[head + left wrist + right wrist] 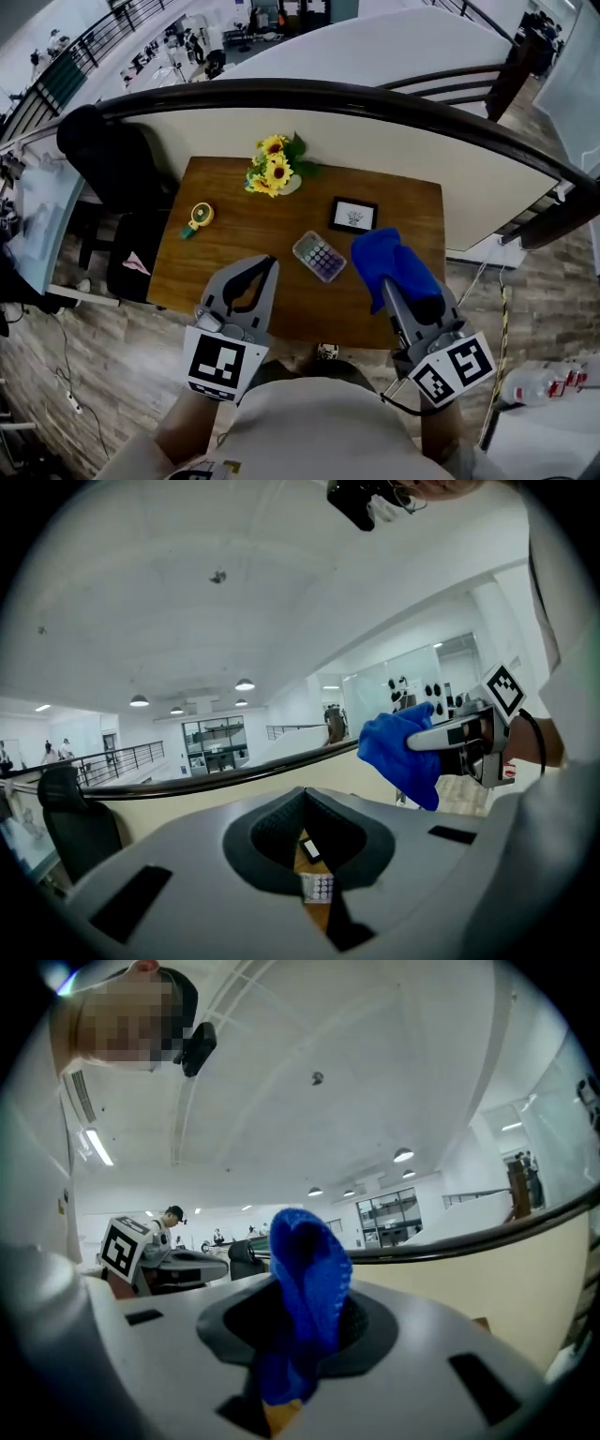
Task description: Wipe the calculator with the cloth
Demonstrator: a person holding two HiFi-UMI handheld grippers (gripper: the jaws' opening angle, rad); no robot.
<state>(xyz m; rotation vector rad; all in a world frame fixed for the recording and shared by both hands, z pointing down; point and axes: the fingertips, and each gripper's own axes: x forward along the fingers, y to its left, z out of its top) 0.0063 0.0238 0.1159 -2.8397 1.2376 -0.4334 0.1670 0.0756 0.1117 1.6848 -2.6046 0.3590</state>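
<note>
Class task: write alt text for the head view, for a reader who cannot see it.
Seen from above, the right tool grips a blue cloth just right of a calculator on a wooden table, while the left tool is shut and empty nearer the person. Sunflowers and a small framed picture stand farther back.

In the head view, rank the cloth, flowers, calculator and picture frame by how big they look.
1. Blue cloth: largest, though it is held up nearer the camera, which inflates it.
2. Flower bunch.
3. Calculator and picture frame: too alike to rank.
</note>
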